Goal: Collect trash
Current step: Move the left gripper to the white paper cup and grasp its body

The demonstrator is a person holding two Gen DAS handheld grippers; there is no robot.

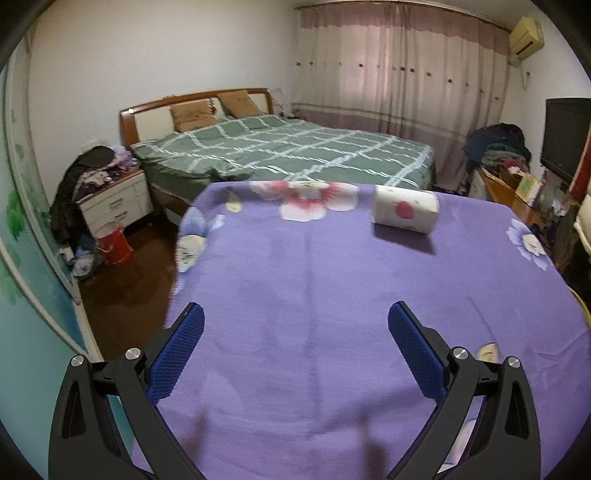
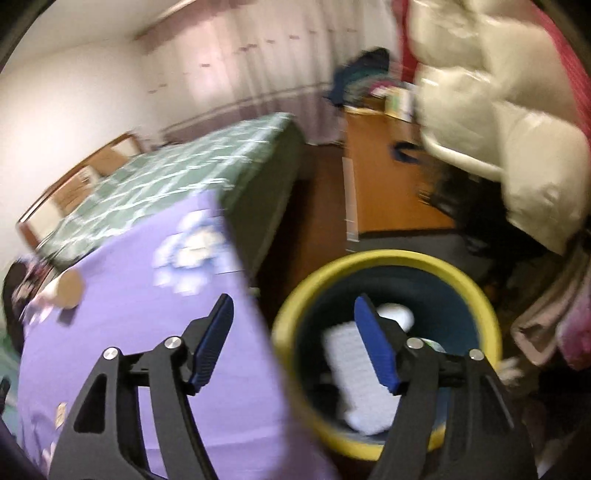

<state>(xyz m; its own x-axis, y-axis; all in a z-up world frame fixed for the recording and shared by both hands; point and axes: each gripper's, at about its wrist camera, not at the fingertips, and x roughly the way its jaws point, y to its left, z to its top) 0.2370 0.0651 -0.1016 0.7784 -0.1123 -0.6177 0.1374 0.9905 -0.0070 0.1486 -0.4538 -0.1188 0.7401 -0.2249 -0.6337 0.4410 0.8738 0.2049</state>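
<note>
Left gripper point(image 1: 295, 321) wide open, empty, over purple floral table cover point(image 1: 314, 277), tissue pack point(image 1: 405, 209) near its far right edge, right gripper point(image 2: 293, 314) open, empty, above yellow-rimmed bin point(image 2: 295, 321) beside table, white trash point(image 2: 351, 384) inside, cream jacket point(image 2: 498, 110) and wooden cabinet point(image 2: 388, 177) beyond.

Home bedroom. Beyond the fingertips of the left gripper point(image 1: 295, 317): a double bed point(image 1: 288, 151) with green checked bedding, 2 pillows point(image 1: 214, 109) against a wooden headboard, floor-length pink curtains point(image 1: 402, 70), a wall AC unit point(image 1: 526, 33). Left of the fingers: a nightstand point(image 1: 118, 199) heaped with clothes. Right of them: a dark TV point(image 1: 567, 136) and a clothes pile point(image 1: 498, 146). Dark wood floor point(image 1: 125, 288).
</note>
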